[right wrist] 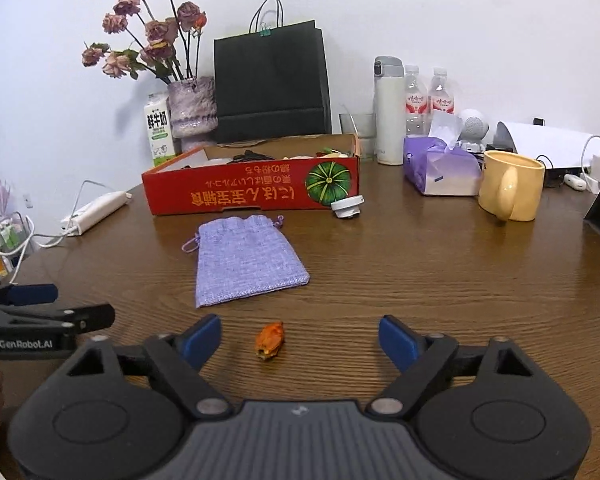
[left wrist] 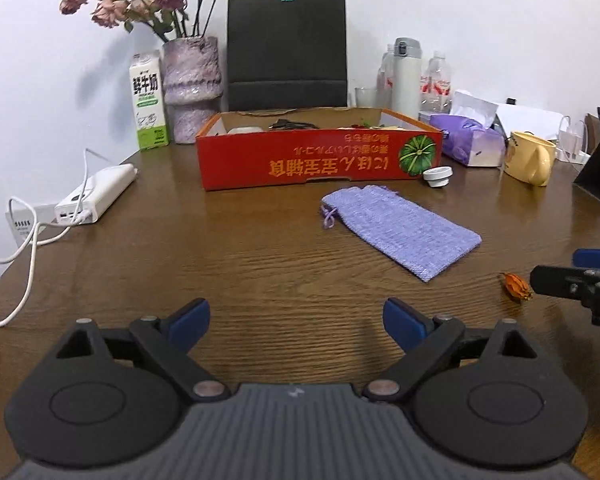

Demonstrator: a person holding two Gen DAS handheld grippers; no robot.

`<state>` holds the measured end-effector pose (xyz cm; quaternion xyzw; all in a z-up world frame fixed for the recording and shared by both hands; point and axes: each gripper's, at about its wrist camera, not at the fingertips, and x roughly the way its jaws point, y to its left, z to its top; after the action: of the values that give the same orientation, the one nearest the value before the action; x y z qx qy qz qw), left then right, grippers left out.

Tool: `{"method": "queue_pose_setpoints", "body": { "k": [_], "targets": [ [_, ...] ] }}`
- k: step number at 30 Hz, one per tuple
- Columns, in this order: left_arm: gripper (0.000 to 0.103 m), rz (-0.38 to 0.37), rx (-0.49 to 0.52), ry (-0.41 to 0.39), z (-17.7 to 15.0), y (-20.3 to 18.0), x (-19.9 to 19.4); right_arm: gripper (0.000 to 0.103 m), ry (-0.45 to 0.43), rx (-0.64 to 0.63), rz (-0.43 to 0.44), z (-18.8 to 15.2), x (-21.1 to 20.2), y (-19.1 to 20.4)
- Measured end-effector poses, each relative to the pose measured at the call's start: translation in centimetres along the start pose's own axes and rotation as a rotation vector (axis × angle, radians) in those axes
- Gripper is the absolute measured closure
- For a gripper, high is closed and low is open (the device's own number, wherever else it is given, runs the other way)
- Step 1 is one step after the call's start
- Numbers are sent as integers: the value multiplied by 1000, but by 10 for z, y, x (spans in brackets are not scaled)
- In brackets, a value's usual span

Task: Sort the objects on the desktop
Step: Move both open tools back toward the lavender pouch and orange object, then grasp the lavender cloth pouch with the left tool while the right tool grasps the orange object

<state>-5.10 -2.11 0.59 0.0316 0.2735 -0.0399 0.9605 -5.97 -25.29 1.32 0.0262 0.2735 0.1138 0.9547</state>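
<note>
Orange and dry, the small flower bud (right wrist: 270, 345) lies on the table (right wrist: 420, 280) between the wide-apart jaws of the right gripper (right wrist: 300, 342), so closing gently should avoid crushing it, while the left gripper (left wrist: 296, 322), jaws also apart, holds nothing.

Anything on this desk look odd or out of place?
Yes: a dried orange flower head lies loose on the table, likely fallen from the wilted bouquet. A white bottle cap rests detached against the red box.

A lilac cloth pouch (right wrist: 244, 262) lies flat just in front of the red box (right wrist: 252, 192), drawstring end toward it; a small orange dried bud (right wrist: 270, 339) sits nearer, apart from the pouch.
</note>
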Motion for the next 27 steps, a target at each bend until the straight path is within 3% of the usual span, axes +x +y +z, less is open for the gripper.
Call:
{"method": "queue_pose_setpoints", "body": {
  "k": [2,7,11,12,14,17,20,27],
  "targets": [
    [7,-3,5,-4,0,-1,0,41,17,1,16,-2,0,1],
    [7,-19,18,1,-1,-2,1,46,30,-35,34,-5,0,7],
    [7,-13,8,42,3,-4,9,70,83,-64,-11,-1,13,13],
    [7,1,-11,52,4,-5,13,71,96,-75,-25,0,17,15],
    [7,-37,-30,59,11,-5,23,71,106,-101,-37,3,23,18],
    [6,-70,-62,39,30,-11,48,78,109,-114,-19,9,33,18],
    [6,-90,-43,112,56,-26,91,81,111,-132,-35,19,47,16],
    [0,-46,-6,172,89,-67,159,78,113,-46,-45,36,70,-17]
  ]
}}
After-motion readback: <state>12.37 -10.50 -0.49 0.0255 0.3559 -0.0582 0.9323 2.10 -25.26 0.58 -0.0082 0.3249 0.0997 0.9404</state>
